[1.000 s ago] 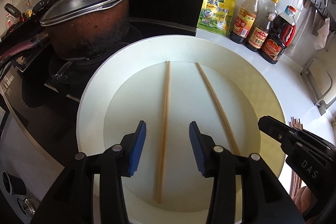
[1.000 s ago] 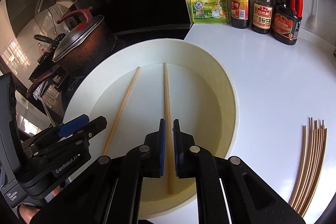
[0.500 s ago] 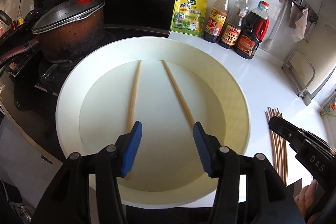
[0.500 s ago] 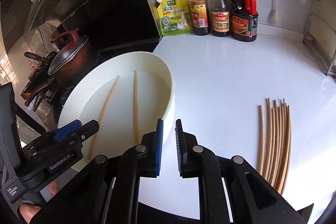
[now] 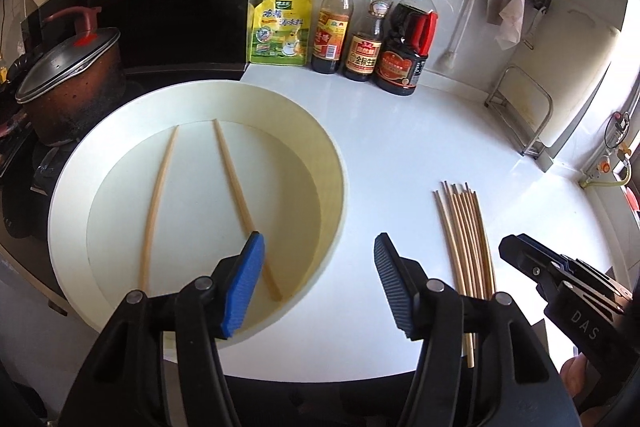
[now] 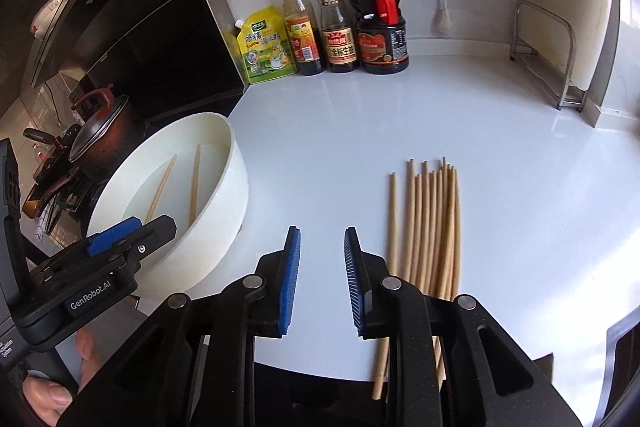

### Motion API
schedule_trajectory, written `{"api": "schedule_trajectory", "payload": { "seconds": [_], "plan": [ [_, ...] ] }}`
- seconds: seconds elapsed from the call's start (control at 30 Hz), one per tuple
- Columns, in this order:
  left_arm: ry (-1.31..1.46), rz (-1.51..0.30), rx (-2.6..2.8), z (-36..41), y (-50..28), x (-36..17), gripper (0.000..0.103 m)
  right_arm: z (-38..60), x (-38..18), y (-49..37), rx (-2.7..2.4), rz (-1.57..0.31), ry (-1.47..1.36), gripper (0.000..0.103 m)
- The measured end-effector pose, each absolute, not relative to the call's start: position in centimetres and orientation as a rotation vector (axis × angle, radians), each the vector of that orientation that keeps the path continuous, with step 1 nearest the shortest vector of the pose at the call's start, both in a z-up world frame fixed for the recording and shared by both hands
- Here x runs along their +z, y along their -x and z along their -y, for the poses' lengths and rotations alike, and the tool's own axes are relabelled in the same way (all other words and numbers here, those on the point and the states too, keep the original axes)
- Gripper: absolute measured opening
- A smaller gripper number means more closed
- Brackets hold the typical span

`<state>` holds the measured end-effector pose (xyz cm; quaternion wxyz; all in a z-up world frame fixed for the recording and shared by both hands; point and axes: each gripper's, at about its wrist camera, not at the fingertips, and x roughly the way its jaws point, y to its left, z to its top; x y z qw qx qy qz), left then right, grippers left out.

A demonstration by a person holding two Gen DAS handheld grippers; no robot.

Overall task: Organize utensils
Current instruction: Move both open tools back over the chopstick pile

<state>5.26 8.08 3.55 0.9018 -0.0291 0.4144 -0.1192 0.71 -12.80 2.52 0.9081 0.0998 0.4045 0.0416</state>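
Two wooden chopsticks [image 5: 236, 195] [image 6: 194, 187] lie side by side in a wide white bowl [image 5: 336, 163] [image 6: 224, 235]. A bundle of several chopsticks [image 5: 466, 239] [image 6: 432, 227] lies on the white counter to the bowl's right. My left gripper [image 5: 318, 287] hangs over the bowl's right rim, its jaws opening with nothing between them. My right gripper [image 6: 320, 279] is over bare counter between bowl and bundle, its jaws opening and empty. Each gripper shows at the edge of the other's view.
A lidded brown pot [image 5: 68, 79] sits on the stove left of the bowl. A yellow pouch [image 5: 280, 27] and three sauce bottles [image 5: 368, 31] stand along the back wall. A metal rack [image 5: 524, 119] is at the right; cloths and tools hang above.
Both grippers have moved right, away from the two chopsticks in the bowl. The right gripper let go of its chopstick and opened; the left jaws widened. The bundle has come into view.
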Motion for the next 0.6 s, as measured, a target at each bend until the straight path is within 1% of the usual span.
{"api": "schedule_trajectory", "payload": {
  "seconds": [0.6],
  "plan": [
    [0.009, -0.871, -0.305, -1.9, -4.6, 3.5, 0.062, 19.3, 2.6, 2.0, -0.023, -0.810, -0.199, 0.028]
  ]
}}
